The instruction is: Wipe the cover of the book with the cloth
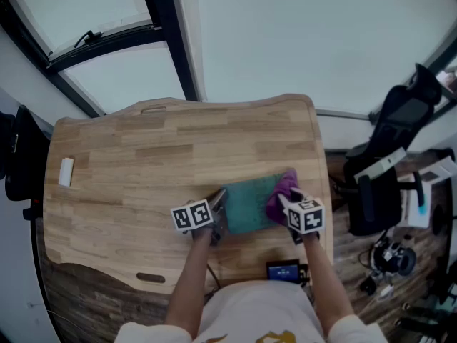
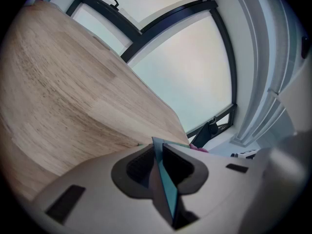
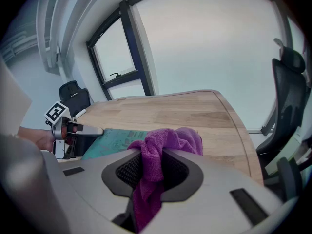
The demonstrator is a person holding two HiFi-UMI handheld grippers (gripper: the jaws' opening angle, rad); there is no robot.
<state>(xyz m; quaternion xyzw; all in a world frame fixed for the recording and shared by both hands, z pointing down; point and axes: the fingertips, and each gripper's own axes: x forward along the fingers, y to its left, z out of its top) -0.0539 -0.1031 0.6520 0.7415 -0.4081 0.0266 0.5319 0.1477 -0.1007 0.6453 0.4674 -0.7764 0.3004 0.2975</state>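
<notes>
Head view: a teal book lies flat on a wooden table, with the left gripper at the book's left edge and the right gripper at its right end. Left gripper view: the jaws are clamped on the book's edge. Right gripper view: the jaws pinch a purple cloth, which is bunched on the book's right end.

From my remote station I see a pale wooden table standing before dark-framed windows. A small white object lies near its left edge, and a small dark device with a lit screen shows at its near edge. A black office chair stands to the right.
</notes>
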